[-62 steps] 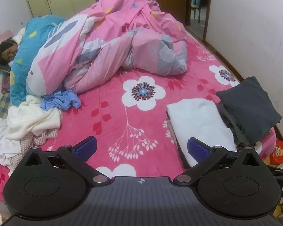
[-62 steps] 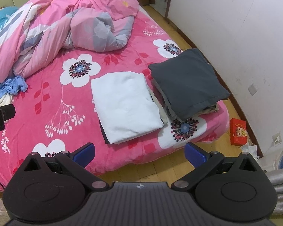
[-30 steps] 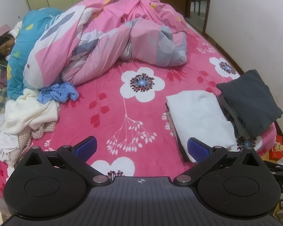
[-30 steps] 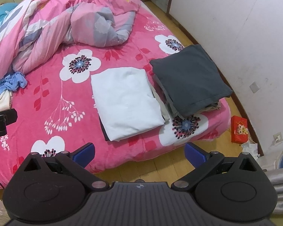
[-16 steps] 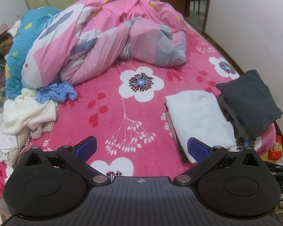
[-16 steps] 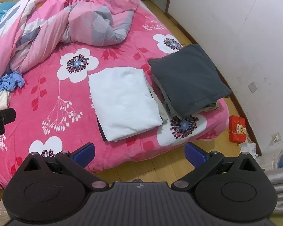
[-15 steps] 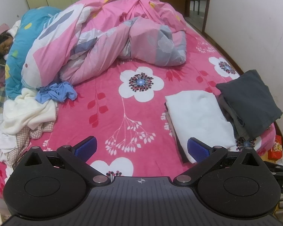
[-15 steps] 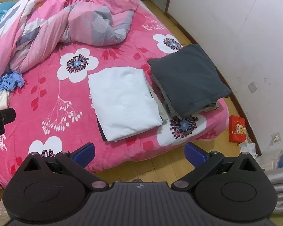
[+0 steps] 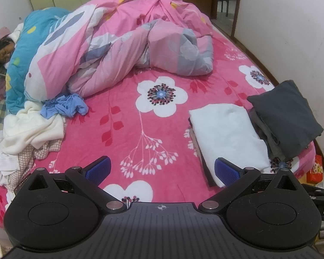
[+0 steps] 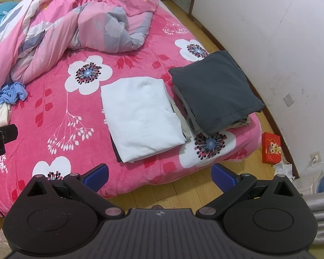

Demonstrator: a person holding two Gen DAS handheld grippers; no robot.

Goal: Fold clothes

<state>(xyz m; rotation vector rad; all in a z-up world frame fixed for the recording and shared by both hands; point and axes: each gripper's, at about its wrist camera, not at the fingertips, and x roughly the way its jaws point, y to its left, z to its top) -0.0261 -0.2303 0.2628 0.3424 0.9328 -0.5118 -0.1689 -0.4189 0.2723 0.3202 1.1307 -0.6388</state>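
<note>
My left gripper (image 9: 162,169) and right gripper (image 10: 159,173): both spread wide, empty, above the bed (image 9: 127,133) edge. Folded white garment (image 10: 140,114) at 12 o'clock from right gripper, dark grey folded stack (image 10: 216,95) just beside it at 1 o'clock. Unfolded pile (image 9: 30,129) at 10 o'clock from left gripper.

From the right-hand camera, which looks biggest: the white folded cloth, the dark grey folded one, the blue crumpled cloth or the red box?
1. White folded cloth and dark grey folded cloth: alike.
2. Blue crumpled cloth.
3. Red box.
</note>
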